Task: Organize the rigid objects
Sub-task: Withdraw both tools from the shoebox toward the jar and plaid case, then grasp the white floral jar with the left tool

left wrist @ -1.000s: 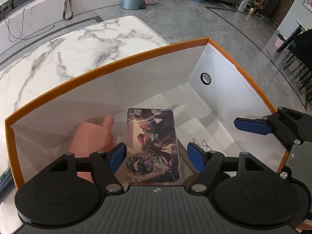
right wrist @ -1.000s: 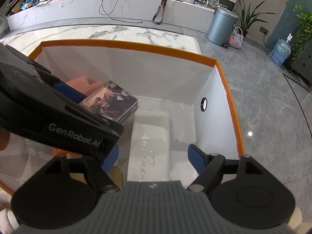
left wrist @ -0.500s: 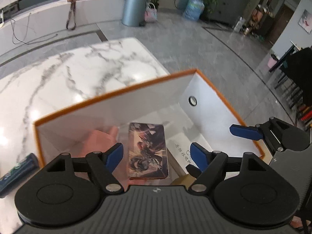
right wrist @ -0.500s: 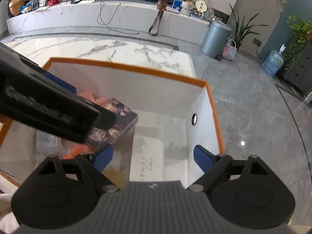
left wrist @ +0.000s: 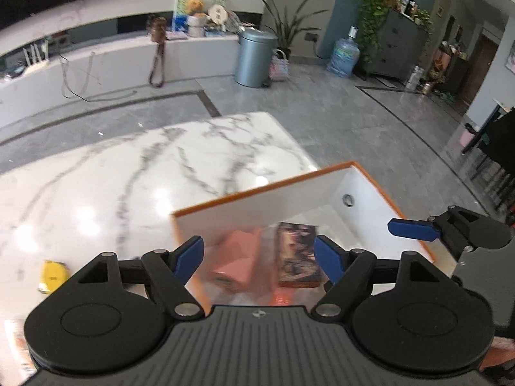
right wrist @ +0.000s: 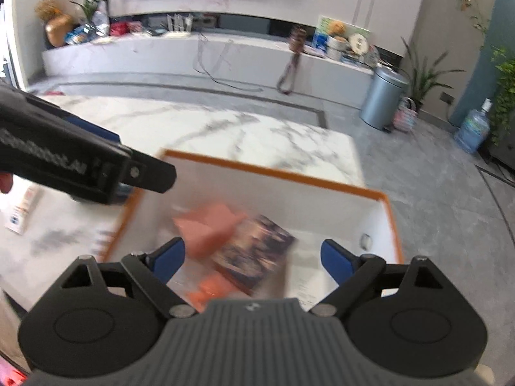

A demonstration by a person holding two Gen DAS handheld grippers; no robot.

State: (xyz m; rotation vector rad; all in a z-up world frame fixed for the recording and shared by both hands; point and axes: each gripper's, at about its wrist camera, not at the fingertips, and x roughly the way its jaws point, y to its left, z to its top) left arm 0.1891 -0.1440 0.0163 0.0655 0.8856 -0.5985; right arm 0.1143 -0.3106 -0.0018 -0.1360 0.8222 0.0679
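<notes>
Both claws hang released, nothing between their pads: left gripper (left wrist: 259, 255), right gripper (right wrist: 252, 259). Below them, inside the orange-rimmed white box (left wrist: 257, 194), a dark illustrated card box (left wrist: 297, 254) lies flat beside a pink block (left wrist: 238, 255).

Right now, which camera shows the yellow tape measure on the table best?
The left wrist view: the yellow tape measure lies on the marble table, left of the orange-rimmed box. The right wrist view does not show it.
</notes>
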